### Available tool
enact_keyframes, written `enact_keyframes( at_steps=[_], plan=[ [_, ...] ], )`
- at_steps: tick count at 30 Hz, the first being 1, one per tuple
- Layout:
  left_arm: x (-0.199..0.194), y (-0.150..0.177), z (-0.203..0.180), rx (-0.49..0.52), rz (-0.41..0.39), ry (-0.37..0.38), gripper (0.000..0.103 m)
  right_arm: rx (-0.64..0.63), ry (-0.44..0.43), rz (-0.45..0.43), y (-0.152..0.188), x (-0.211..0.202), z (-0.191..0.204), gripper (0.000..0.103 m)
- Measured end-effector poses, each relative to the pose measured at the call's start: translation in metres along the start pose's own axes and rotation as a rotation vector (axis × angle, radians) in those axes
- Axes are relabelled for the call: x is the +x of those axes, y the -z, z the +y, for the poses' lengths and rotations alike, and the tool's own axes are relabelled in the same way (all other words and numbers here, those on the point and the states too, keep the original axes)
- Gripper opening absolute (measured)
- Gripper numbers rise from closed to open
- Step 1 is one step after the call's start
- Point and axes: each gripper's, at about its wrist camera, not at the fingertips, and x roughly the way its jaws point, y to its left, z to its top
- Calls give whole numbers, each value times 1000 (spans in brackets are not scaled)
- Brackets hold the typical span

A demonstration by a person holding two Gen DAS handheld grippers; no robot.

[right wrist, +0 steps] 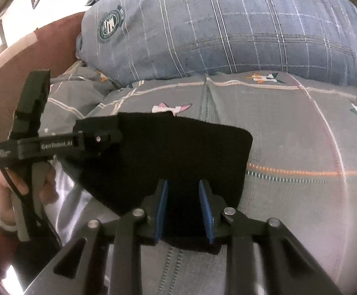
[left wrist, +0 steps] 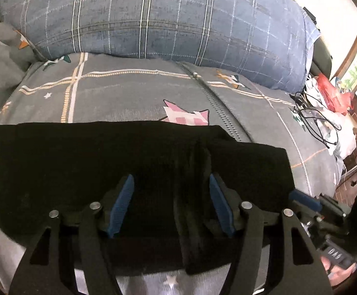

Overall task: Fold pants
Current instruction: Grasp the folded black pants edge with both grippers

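Black pants [left wrist: 85, 167] lie folded into a flat rectangle on the grey patterned bedspread [left wrist: 129, 93]. My left gripper [left wrist: 169, 184] is open, its blue pads [left wrist: 121, 204] spread wide over the near part of the pants. My right gripper [right wrist: 183, 186] is open too, its blue pads [right wrist: 206, 211] straddling the near right edge of the pants [right wrist: 178, 147]. The left gripper also shows in the right wrist view [right wrist: 99, 137], over the pants' left side, held by a hand [right wrist: 18, 184].
A large blue-grey plaid pillow [left wrist: 166, 17] lies at the back of the bed. Black cables [left wrist: 313, 115] and a cluttered pile with a red bag [left wrist: 330, 93] sit at the right. A dark red headboard [right wrist: 43, 49] stands at the left.
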Motion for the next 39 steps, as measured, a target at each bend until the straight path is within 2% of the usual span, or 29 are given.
enact_keyframes(
  at_steps=[2, 4, 8, 14, 19, 27, 32, 36, 39],
  plan=[
    [-9, 3, 0, 8, -16, -12, 62, 8, -27, -29, -3, -9, 2, 31],
    [-15, 4, 0, 7, -29, -29, 62, 7, -46, -50, -6, -13, 6, 38],
    [-26, 8, 6, -14, -48, -51, 69, -5, -47, -60, -10, -8, 16, 38],
    [-39, 11, 14, -32, -77, -84, 71, -22, -81, -33, -20, 13, 34, 39],
    [-50, 15, 26, -44, -109, -151, 75, -51, -113, -18, -30, 39, 51, 42],
    [-58, 25, 61, -121, -125, -218, 75, -82, -152, 11, -33, 71, 73, 42],
    [-65, 30, 83, -200, -140, -212, 75, -114, -179, -14, -37, 60, 82, 42],
    [-68, 33, 94, -251, -144, -207, 76, -147, -202, -69, -44, 51, 90, 52],
    [-74, 35, 98, -279, -159, -211, 76, -167, -213, -75, -50, 57, 96, 52]
  ],
)
